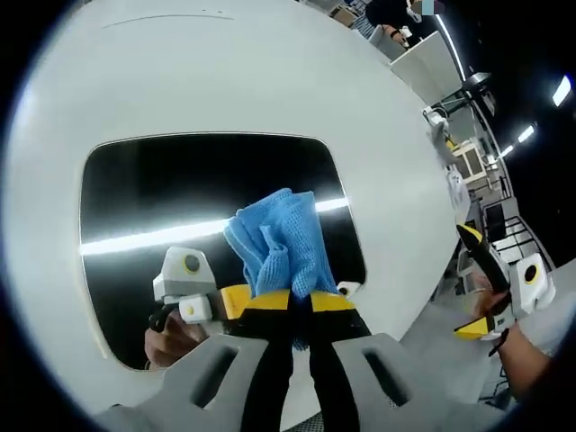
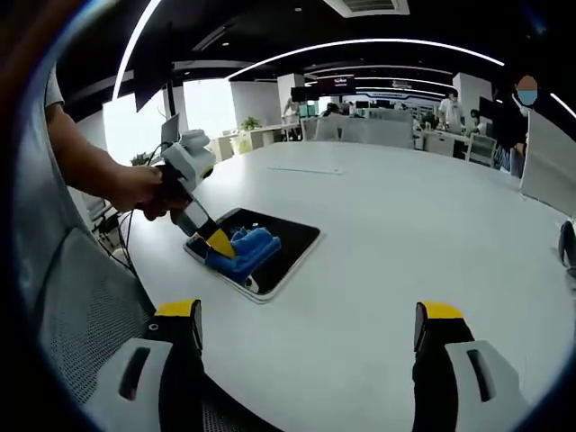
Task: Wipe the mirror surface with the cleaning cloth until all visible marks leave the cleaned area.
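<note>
So in the left gripper view the mirror (image 1: 144,189) takes up the 9 to 12 o'clock side, lying flat on the white table (image 1: 225,72), its dark glass reflecting a bright strip of ceiling light. Dead centre, the left gripper (image 1: 300,301) has its jaws clamped on the blue cloth (image 1: 279,243), which is bunched up and pressed on the glass. Over at 4 o'clock the right gripper (image 1: 490,288) pokes in, held by a hand (image 1: 517,346). In the right gripper view the mirror sits at 10 o'clock with the cloth on it, and the right gripper's jaws are spread wide with nothing between them.
</note>
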